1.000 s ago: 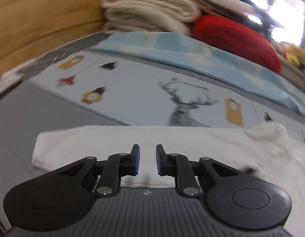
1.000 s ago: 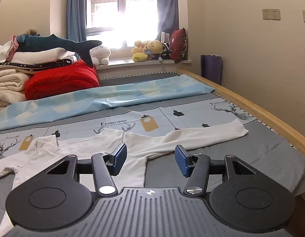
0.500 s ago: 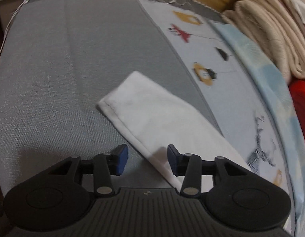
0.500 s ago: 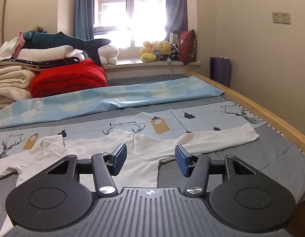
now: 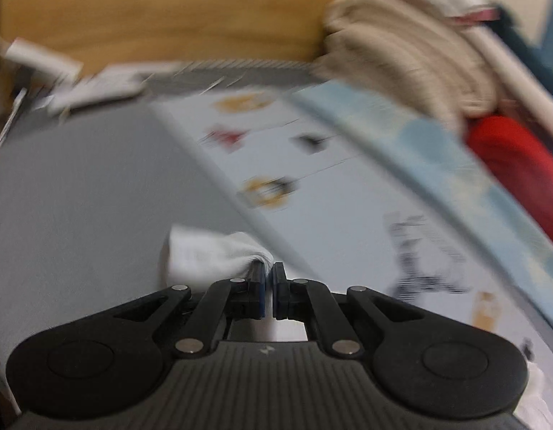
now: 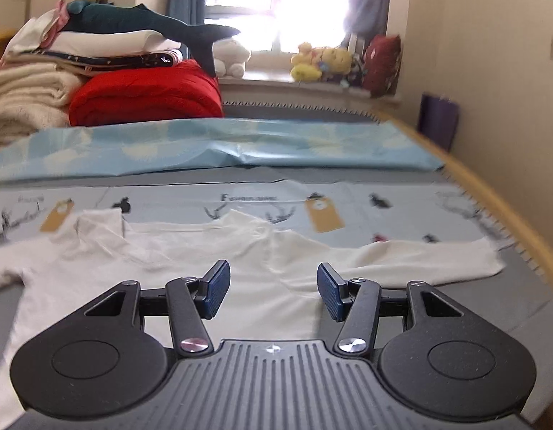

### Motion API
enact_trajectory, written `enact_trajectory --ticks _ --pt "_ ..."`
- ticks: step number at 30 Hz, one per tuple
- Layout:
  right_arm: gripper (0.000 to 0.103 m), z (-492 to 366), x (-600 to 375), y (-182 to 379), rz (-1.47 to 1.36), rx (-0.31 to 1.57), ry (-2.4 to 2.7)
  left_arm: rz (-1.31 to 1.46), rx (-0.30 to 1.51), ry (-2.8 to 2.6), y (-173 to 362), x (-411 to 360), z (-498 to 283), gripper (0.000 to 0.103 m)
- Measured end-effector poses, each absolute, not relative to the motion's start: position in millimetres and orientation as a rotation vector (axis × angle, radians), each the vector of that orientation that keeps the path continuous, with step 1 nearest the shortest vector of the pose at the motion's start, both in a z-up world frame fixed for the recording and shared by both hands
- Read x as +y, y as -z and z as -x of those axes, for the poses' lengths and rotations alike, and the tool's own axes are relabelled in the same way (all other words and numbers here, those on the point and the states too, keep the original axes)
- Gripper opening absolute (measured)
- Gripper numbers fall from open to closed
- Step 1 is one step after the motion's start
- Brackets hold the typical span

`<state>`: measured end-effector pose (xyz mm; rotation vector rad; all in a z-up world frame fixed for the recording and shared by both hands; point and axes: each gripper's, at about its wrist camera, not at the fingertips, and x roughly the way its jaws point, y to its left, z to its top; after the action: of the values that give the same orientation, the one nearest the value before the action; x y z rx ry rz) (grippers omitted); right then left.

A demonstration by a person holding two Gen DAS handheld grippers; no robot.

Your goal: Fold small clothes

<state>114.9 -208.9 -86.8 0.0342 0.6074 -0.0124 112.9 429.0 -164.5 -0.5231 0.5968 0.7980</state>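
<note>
A small white long-sleeved top (image 6: 212, 251) lies spread on the grey bed, its right sleeve (image 6: 438, 261) stretched toward the bed's right edge. My right gripper (image 6: 273, 286) is open and empty, low over the top's body. In the blurred left wrist view, my left gripper (image 5: 268, 277) is shut on the end of the white left sleeve (image 5: 208, 256), which bunches up just left of the fingers.
A light blue sheet (image 6: 222, 147) lies across the bed behind the top. Folded blankets (image 6: 29, 96) and a red quilt (image 6: 143, 96) are stacked at the back left. The wooden bed frame (image 6: 499, 200) runs along the right. A wooden headboard (image 5: 161, 10) stands ahead of the left gripper.
My left gripper has closed on the sleeve end, which lay flat and untouched between open fingers before. The left view has swung. My right gripper has moved lower and closer to the top.
</note>
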Motion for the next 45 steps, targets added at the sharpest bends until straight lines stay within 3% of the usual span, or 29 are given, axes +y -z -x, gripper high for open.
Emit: enact_trajectory --ticks 8,10,12,13,17,18,22,27,33,40,41,42,43,45 --pt "0.053 -174.7 -209.5 132.4 -0.173 0.747 -0.039 0.355 0.568 -0.392 122.4 258.9 -192.9 0.003" --pt "0.041 -179.3 -217.8 142.1 -0.25 0.792 -0.012 0.392 0.57 -0.277 118.4 204.9 -211.4 0.003" --pt "0.019 -183.2 -220.6 148.5 -0.274 0.804 -0.027 0.444 0.587 -0.139 117.1 147.6 -228.2 0.003" --pt "0.019 -185.5 -222.3 150.8 -0.275 0.812 -0.035 0.455 0.603 -0.052 117.0 113.8 -236.3 0.004" --pt "0.02 -194.7 -238.5 159.8 -0.303 0.837 0.009 0.554 0.743 0.289 136.0 34.6 -258.1 0.022" --pt "0.02 -196.6 -243.2 162.8 -0.331 0.847 0.019 0.551 0.765 0.304 139.5 30.0 -260.5 0.022" --pt "0.021 -204.8 -254.7 170.6 -0.423 0.88 0.027 0.429 0.737 0.119 141.1 58.0 -264.4 0.023" --pt "0.024 -219.2 -245.9 182.1 -0.465 0.879 0.011 0.266 0.861 -0.221 171.8 114.8 -271.0 0.023" --pt "0.031 -257.9 -230.2 215.5 -0.577 0.942 0.013 0.368 0.89 -0.381 175.2 188.9 -267.8 0.023" --pt "0.035 -284.5 -225.5 236.4 -0.618 0.931 0.038 0.382 0.877 -0.386 160.4 220.5 -266.3 0.023" --pt "0.03 -285.8 -222.7 234.3 -0.592 0.912 0.034 0.381 0.882 -0.385 159.9 222.7 -265.6 0.023" --pt "0.009 -286.2 -220.7 231.4 -0.571 0.887 0.026 0.379 0.889 -0.384 162.1 225.1 -266.5 0.023" --pt "0.0 -285.5 -219.5 226.9 -0.559 0.861 0.018 0.377 0.892 -0.381 163.3 226.2 -267.8 0.023" --pt "0.001 -279.4 -224.0 210.1 -0.582 0.78 0.008 0.37 0.9 -0.362 166.3 229.0 -268.5 0.023"
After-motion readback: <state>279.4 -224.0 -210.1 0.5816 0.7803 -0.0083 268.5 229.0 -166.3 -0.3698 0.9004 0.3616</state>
